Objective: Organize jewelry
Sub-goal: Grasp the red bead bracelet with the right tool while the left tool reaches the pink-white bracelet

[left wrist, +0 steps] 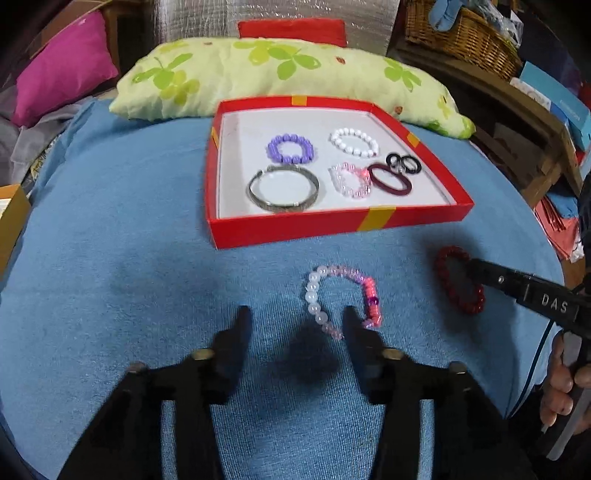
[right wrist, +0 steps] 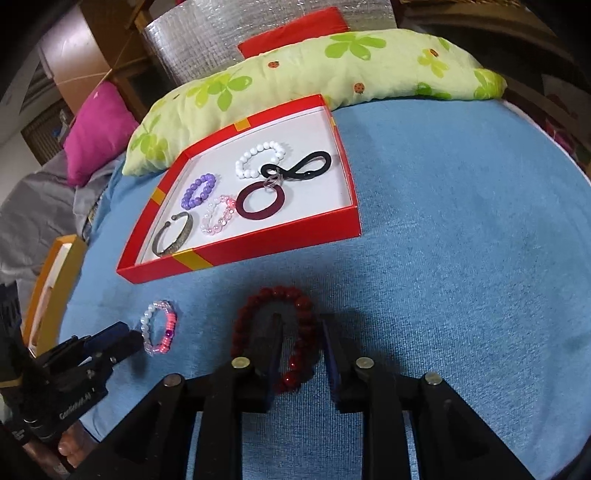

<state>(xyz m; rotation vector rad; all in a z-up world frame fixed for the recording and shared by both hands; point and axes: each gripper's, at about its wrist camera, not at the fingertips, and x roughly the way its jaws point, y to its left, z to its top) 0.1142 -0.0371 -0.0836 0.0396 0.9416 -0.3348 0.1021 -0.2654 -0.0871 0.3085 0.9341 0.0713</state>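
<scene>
A red tray [left wrist: 332, 225] [right wrist: 258, 251] on the blue cloth holds a purple bead bracelet [left wrist: 290, 148], a white one [left wrist: 354, 141], a silver bangle [left wrist: 282, 188], a clear pink bracelet [left wrist: 350, 181], a maroon ring [left wrist: 390, 180] and a black band [left wrist: 404, 163]. A white-and-pink bead bracelet [left wrist: 341, 301] [right wrist: 159, 326] lies on the cloth. My left gripper [left wrist: 295, 319] is open, its right finger at that bracelet's near side. A dark red bead bracelet [right wrist: 277, 332] [left wrist: 460, 280] lies to the right. My right gripper [right wrist: 301, 325] is open, straddling its right side.
A green leaf-print pillow [left wrist: 280, 74] lies behind the tray, with a pink cushion [left wrist: 62, 62] at the left. A yellow box [right wrist: 55, 291] stands at the cloth's left edge. A wicker basket [left wrist: 461, 33] and shelves stand at the back right.
</scene>
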